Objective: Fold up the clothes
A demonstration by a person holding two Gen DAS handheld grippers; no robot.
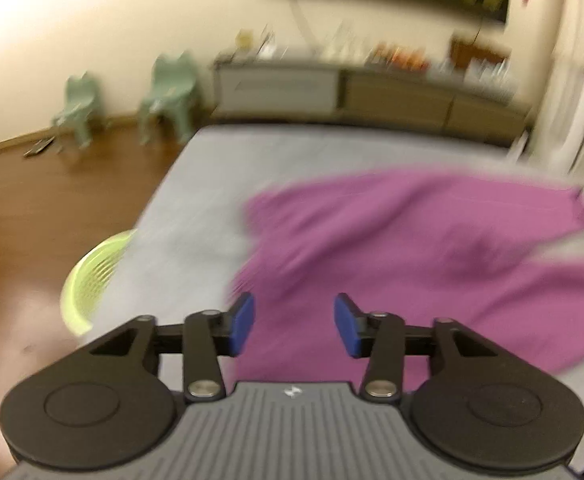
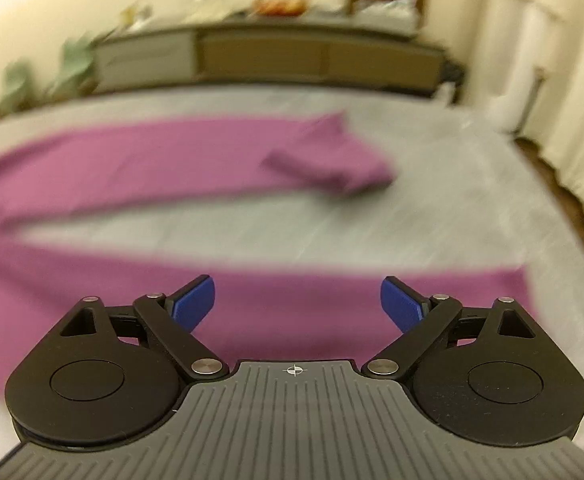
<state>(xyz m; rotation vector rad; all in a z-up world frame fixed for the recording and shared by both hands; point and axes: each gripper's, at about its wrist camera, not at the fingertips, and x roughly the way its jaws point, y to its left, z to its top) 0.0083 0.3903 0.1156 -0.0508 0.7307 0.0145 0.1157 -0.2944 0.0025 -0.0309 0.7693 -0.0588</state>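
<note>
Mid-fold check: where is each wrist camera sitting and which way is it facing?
Left wrist: on the left claw, angled down at the purple garment on the grey bed; open blue pads show.
Right wrist: on the right claw, angled down across the garment's legs; wide-open pads show.
Shared: garment, bed, far sideboard.

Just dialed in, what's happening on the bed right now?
A person with a gripper in each hand is folding purple trousers spread on a grey bed. Right now nothing is held: the left gripper is open above the waist end, and the right gripper stands wide open above the near leg. The far leg's cuff is turned back on itself. Both views are motion-blurred. A green basket sits on the floor beside the bed.
</note>
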